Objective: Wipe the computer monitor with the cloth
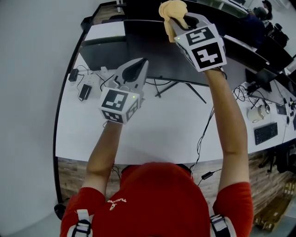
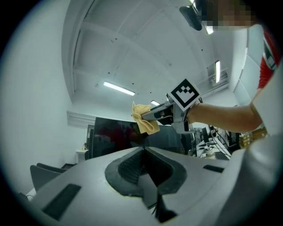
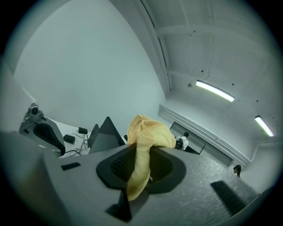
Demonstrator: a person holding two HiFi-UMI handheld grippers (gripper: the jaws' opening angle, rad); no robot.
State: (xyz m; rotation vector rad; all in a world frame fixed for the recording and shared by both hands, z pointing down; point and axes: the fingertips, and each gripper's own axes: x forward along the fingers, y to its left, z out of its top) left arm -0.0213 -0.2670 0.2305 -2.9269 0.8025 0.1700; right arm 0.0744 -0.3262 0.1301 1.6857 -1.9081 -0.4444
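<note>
The yellow cloth is bunched at the tip of my right gripper, which is shut on it and raised above the top edge of the dark monitor. In the right gripper view the cloth is pinched between the jaws, one end hanging down towards the camera. My left gripper is held lower, in front of the screen, its jaws shut with nothing between them. From the left gripper view, the left gripper points at the monitor, with the cloth just above the screen's top.
The white table carries the monitor's thin stand legs, a power strip with adapters at the left and loose cables. A second dark screen stands at the left. A mug and a keyboard lie at the right.
</note>
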